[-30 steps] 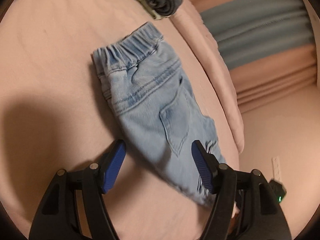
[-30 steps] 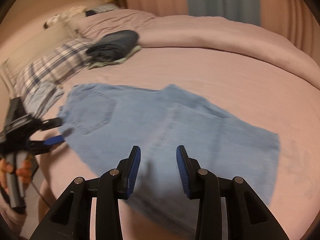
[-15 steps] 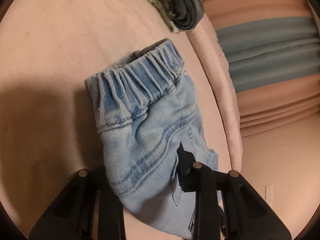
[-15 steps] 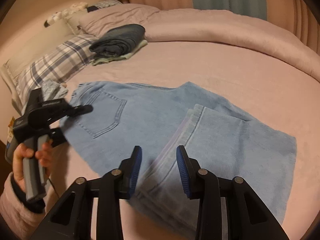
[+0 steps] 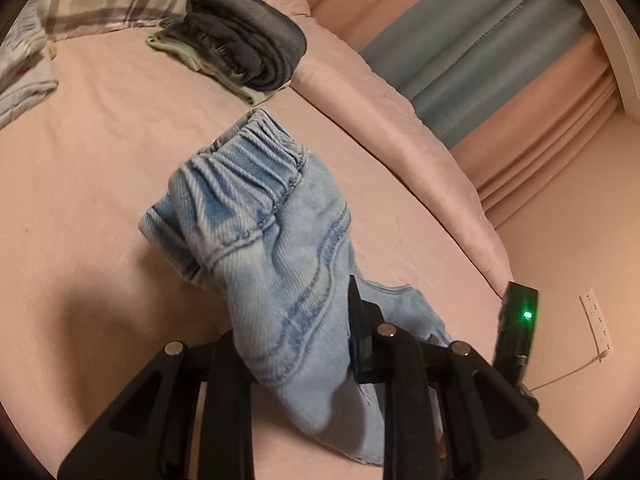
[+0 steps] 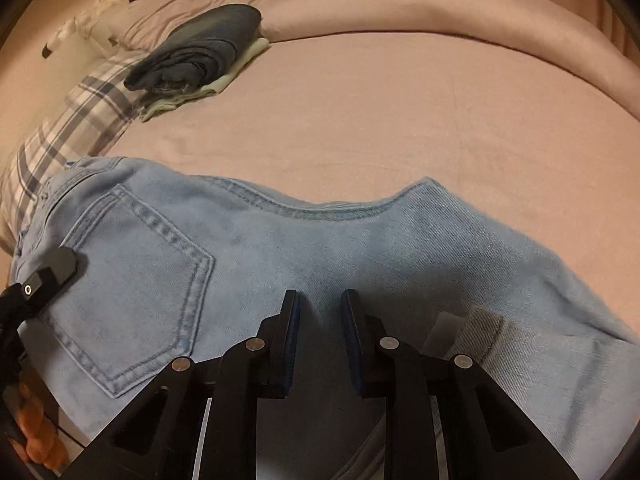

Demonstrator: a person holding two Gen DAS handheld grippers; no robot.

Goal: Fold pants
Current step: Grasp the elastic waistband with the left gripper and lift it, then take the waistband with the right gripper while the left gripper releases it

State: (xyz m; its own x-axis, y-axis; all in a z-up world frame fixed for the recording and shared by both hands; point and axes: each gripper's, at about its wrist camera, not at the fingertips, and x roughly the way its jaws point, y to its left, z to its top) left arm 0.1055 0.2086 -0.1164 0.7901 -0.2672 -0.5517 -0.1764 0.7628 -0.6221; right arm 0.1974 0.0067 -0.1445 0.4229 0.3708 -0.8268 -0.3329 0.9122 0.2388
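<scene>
Light-blue jeans (image 6: 320,248) lie on the pink bed (image 6: 400,112), long axis running left to right, waistband (image 5: 248,168) at the left.

The waist end is pinched and raised by the left tongs (image 5: 304,344), which were spread a second ago. The right tongs (image 6: 318,340) are held slightly apart just above the mid-leg. Open sheet is left beyond; folded dark clothes (image 6: 196,56) sit near the plaid pillow (image 6: 72,124).
</scene>
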